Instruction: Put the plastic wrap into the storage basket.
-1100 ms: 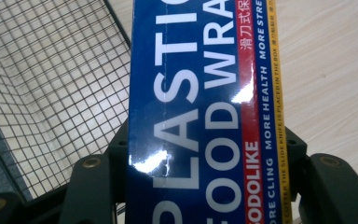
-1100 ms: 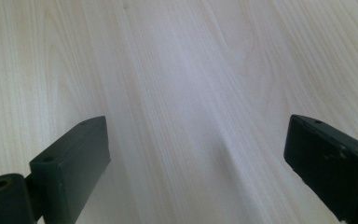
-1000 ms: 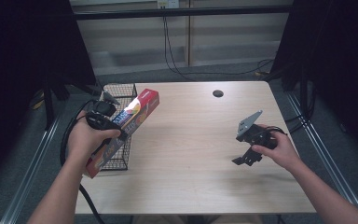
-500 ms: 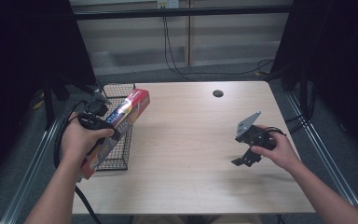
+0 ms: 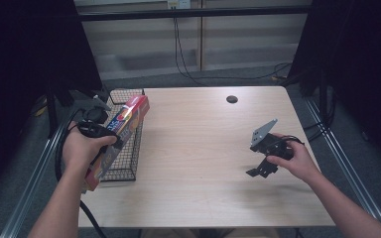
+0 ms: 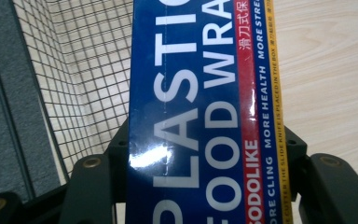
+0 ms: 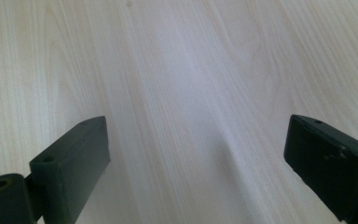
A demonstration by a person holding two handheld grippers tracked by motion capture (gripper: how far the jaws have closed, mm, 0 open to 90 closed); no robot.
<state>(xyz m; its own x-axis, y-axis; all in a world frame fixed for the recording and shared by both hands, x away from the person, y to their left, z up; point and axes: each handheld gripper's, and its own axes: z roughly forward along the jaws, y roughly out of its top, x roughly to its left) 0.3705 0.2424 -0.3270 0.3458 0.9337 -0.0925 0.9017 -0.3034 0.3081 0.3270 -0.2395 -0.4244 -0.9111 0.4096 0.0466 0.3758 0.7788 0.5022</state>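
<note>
Holding wrap box (image 5: 120, 130) tilted over wire basket (image 5: 125, 166), left gripper (image 6: 200, 186) jaws clamped mid-length | box likely light, stiff, glossy-slick; grip flat sides | right gripper (image 7: 205, 158) jaws wide, empty, above surface (image 5: 198, 148)

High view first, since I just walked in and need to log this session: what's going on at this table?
A person works at a light wooden table with a handheld tool in each hand. The left tool is shut on a long blue and red plastic food wrap box, holding it tilted over a black wire mesh basket at the table's left edge. The right tool is open with nothing between its jaws, held low over bare wood on the right side.
</note>
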